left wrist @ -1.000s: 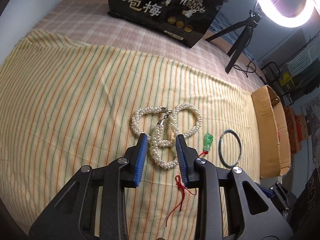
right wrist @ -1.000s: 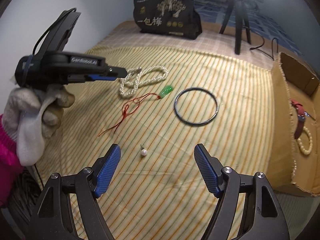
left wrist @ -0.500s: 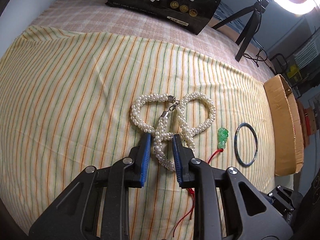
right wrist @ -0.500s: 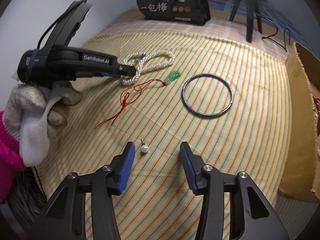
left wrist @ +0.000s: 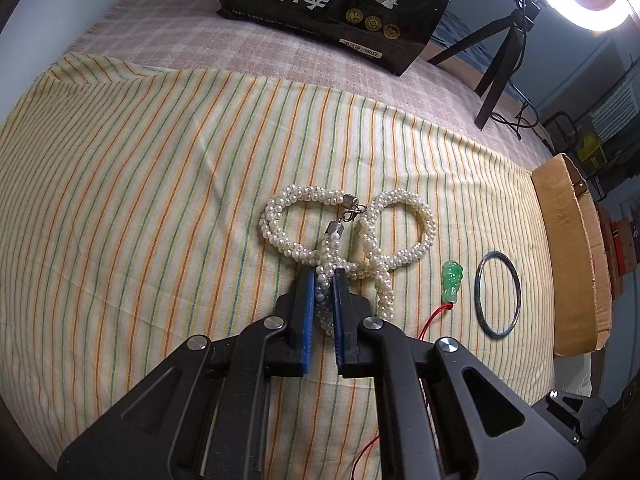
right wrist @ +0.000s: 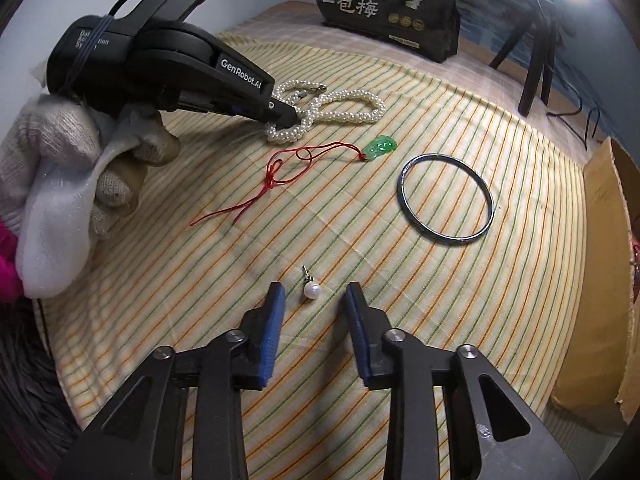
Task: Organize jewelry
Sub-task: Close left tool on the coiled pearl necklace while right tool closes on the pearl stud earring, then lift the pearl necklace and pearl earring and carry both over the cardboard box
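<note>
Your left hand-held gripper (left wrist: pixel 323 280) is clenched on the necklace (left wrist: pixel 348 232) lying on the bed (left wrist: pixel 120 184). Your right hand-held gripper (right wrist: pixel 314 300) is closing around the earring (right wrist: pixel 311 289), not yet pinching. Finish closing, then lift both.

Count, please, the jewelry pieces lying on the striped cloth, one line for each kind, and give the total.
Pearl necklace: 1
Green pendant on red cord: 1
Dark bangle: 1
Pearl stud earring: 1
Total: 4

One pearl necklace (left wrist: pixel 348 232), one green pendant (right wrist: pixel 380 147), one bangle (right wrist: pixel 447 199), one pearl earring (right wrist: pixel 311 289).
</note>
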Available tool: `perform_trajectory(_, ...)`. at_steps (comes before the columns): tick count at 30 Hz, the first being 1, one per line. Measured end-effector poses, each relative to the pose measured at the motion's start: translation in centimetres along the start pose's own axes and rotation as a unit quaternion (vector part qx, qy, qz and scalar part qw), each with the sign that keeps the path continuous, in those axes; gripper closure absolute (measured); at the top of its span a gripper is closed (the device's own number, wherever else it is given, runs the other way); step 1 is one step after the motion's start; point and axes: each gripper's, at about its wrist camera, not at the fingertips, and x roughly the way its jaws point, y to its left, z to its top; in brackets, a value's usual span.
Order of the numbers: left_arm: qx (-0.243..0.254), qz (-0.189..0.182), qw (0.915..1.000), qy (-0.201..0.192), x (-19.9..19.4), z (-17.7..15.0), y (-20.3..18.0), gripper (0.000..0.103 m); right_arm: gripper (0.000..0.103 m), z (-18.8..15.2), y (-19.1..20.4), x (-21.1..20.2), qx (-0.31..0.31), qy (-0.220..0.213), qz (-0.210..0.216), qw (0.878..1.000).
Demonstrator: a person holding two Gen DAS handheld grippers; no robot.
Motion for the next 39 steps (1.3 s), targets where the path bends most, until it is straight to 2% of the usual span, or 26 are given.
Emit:
perform_trajectory(4,-0.001,-0.001,1.0000,-0.001,-0.1,0.0,0.1,0.097,0.086,0.2,-0.2,0.1,0.001,-0.003,-0.002,1.000)
perform_trajectory(6,-0.002,-0.002,1.0000,-0.001,-0.1,0.0,0.0,0.097,0.095,0.3,-0.2,0.2,-0.003,-0.004,-0.006,1.000)
perform_trajectory(7,-0.004,-0.003,1.0000,-0.001,-0.2,0.1,0.1,0.097,0.096,0.3,-0.2,0.3,-0.003,-0.004,-0.005,1.000)
perform_trajectory(16,-0.016,-0.036,0.9985,-0.039,-4.1,1.2,-0.4,0.097,0.096,1.0,-0.9,-0.3,0.016,-0.016,-0.007,1.000)
perform_trajectory(27,-0.034,-0.066,0.9934,-0.088,-9.1,2.2,-0.4,0.097,0.096,0.9,-0.7,-3.2,0.030,-0.045,-0.016,0.998)
perform_trajectory(39,-0.011,-0.082,0.9858,-0.146,-15.0,2.3,-2.9,0.097,0.096,1.1,-2.3,-7.4,0.050,-0.087,-0.036,0.994)
